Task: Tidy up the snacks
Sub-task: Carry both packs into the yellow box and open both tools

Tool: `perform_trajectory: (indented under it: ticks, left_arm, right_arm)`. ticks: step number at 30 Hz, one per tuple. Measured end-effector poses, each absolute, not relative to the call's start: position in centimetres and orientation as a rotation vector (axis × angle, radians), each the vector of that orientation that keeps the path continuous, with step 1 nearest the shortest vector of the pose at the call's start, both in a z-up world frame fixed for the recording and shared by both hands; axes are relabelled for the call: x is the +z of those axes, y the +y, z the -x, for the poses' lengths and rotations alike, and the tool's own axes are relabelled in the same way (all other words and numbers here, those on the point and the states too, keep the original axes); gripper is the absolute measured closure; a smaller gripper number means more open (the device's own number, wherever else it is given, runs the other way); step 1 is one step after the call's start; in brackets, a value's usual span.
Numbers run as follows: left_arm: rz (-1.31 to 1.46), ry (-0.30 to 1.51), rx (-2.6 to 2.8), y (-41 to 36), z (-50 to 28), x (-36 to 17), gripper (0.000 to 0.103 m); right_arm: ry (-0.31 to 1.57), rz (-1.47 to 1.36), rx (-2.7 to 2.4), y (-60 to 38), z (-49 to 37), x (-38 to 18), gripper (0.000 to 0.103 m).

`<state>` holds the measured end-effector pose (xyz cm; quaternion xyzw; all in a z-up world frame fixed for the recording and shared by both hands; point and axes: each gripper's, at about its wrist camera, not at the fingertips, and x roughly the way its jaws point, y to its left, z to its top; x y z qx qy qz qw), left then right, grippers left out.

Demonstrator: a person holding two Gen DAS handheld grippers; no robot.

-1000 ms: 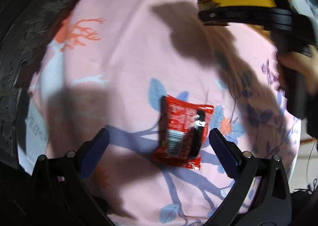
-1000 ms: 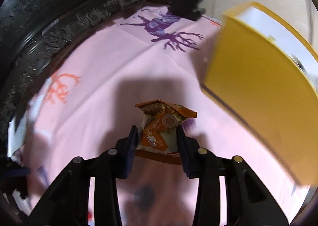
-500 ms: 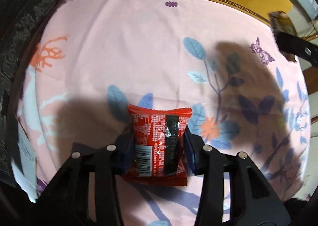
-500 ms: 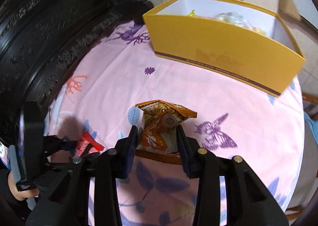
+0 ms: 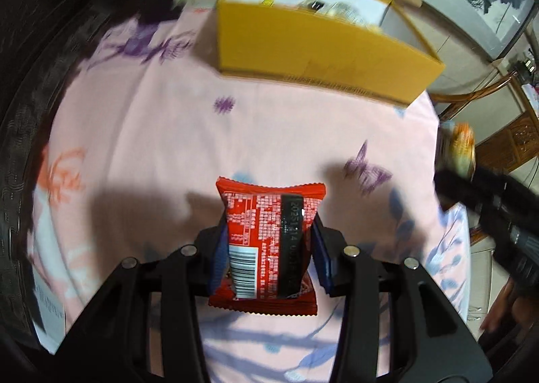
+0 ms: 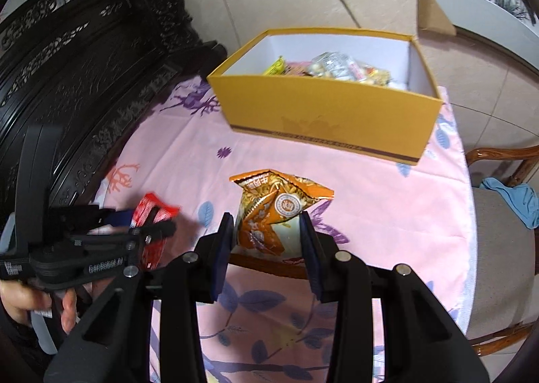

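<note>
**Ana:** Looking at the left wrist view, the left gripper is pinching the red snack packet, its blue pads pressed against both sides of the wrapper. The packet seems lifted off the pink tablecloth, since it casts a shadow on the cloth below, though how high cannot be told.

**Ben:** And the right gripper is clamped on the orange snack bag in the same way, pads squeezing its lower half while the crumpled top sticks up. That bag hangs above the near part of the cloth, short of the yellow box.

**Ana:** The box stands at the far side of the table and is open on top. From the right wrist view, several wrapped snacks already lie inside it, piled toward the right half, so part of the sorting looks done.

**Ben:** Agreed. What seems left is carrying these two packets over the front wall and dropping them in. Apart from the two held packets, no loose snacks show on the visible cloth, so these may be the last, but the edges of the table are out of view.

**Ana:** The left half of the box floor looks bare, which gives room for both. The left gripper is well apart from the box; the right one is nearer.
</note>
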<state>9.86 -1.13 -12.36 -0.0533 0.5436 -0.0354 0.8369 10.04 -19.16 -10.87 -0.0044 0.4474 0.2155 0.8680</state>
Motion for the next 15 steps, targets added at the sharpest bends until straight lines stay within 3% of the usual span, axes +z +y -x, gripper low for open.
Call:
perform_trajectory:
  ticks: [7, 15]
  left_arm:
    - [0.094, 1.022, -0.117, -3.8, -16.8, -6.7, 0.060]
    - [0.031, 0.946, -0.097, -5.8, -27.2, -2.3, 0.060]
  right_arm:
    - [0.866, -0.001, 0.404, -20.7, -12.9, -8.0, 0.063]
    - [0.788, -0.025, 0.352, -20.4, -22.7, -3.0, 0.063]
